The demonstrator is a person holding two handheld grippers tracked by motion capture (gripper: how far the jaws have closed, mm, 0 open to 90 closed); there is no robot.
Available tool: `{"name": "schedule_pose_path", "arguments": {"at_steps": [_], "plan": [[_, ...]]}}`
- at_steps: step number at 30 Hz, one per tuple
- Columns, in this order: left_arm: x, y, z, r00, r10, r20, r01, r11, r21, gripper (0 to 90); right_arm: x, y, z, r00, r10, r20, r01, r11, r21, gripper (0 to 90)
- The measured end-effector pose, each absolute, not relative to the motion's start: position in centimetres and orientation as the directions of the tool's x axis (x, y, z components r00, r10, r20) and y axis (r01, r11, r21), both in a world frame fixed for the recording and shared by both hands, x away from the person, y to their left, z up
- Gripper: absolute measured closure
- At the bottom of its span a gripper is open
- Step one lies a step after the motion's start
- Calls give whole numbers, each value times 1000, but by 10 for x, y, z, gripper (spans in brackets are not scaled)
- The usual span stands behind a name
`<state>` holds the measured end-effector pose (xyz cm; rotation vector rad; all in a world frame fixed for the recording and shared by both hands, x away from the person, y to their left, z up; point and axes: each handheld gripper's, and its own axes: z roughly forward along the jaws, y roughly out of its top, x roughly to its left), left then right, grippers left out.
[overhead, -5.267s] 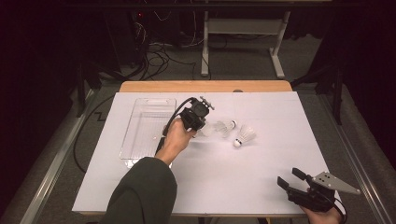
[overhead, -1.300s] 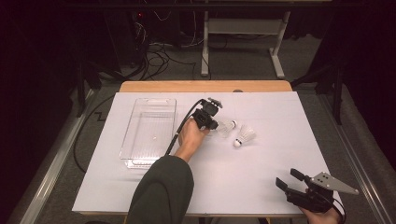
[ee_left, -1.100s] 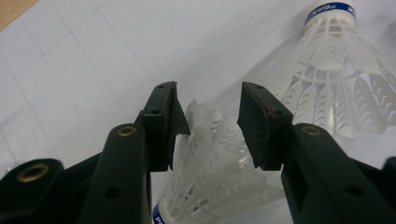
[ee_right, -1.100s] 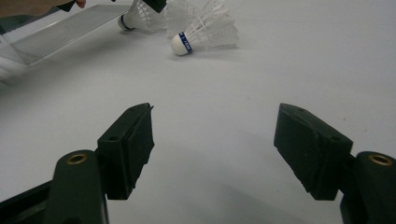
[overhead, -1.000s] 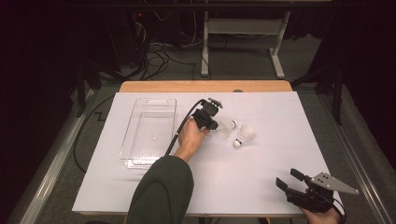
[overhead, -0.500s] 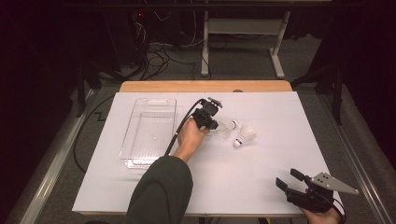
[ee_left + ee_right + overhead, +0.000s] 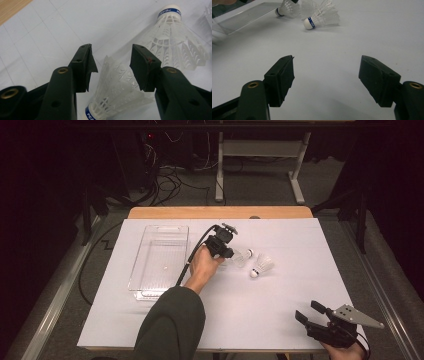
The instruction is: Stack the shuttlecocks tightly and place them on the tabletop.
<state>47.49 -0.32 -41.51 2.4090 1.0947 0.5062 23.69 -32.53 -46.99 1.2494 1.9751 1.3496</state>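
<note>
- The left gripper (image 7: 110, 68) has its two black jaws spread on either side of a white feathered shuttlecock with a blue-banded cork base (image 7: 115, 92); the jaws have just been opening, and its pads (image 7: 86, 66) stand a little clear of the skirt rather than pressing on it.
- That shuttlecock lies on its side on the white table cover (image 7: 280, 310), cork toward the camera, just right of the clear plastic rectangular tray (image 7: 137, 270).
- Judged from this, the gripper is widening to take the skirt, or has let it go; no grasp holds yet.
- A second white shuttlecock with a blue band (image 7: 175, 42) lies just beyond, and in the high view it rests near the first, right of the left hand (image 7: 202, 265).
- The tray looks empty, so it seems the likely destination.
- The right gripper (image 7: 325, 77) waits at the table's near right corner, jaws wide apart over bare cover, well apart from the shuttlecocks.
</note>
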Motion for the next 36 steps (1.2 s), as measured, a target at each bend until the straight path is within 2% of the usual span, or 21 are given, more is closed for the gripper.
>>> {"name": "schedule_pose_path", "arguments": {"at_steps": [21,36], "plan": [[464,7,-394,634,773,34,618,-533,578,454,237,-325,-470,-494,861,122,430,120,895,290],[448,23,-375,641,767,0,608,-508,610,414,237,-325,-470,-488,864,127,435,114,893,290]]}}
